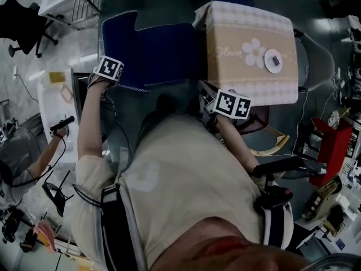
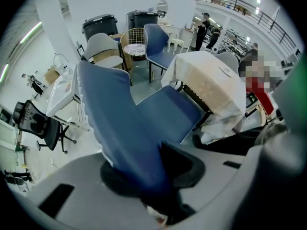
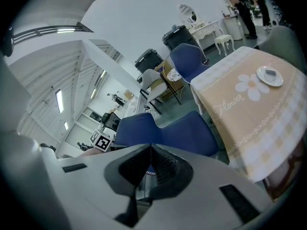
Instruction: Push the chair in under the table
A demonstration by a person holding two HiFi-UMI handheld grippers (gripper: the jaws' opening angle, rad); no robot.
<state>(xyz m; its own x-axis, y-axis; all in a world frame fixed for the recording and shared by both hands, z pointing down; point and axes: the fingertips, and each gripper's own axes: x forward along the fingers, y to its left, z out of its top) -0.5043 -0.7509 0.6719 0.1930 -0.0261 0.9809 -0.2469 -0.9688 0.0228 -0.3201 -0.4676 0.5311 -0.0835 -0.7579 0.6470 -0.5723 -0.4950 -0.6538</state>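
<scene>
Chair (image 1: 161, 49), blue and padded, stands just beside the table (image 1: 225, 81), its seat turned toward it and its front edge close to the hanging beige cloth (image 1: 242, 27), while most of the seat is out in the open. We hold the chair's backrest (image 2: 108, 114) from above with our left gripper (image 2: 153, 169): the jaws are partly closed and clamped on the top edge of the backrest, which runs straight down between the pads. Our right gripper (image 3: 149, 152) hangs near the table's near corner with its jaws pressed together and nothing between them. On the flower-printed cloth we see a small white dish (image 1: 273, 60). A second blue chair (image 3: 188, 61) stands at the table's far side, and a grey chair (image 1: 316, 58) sits at its right.
</scene>
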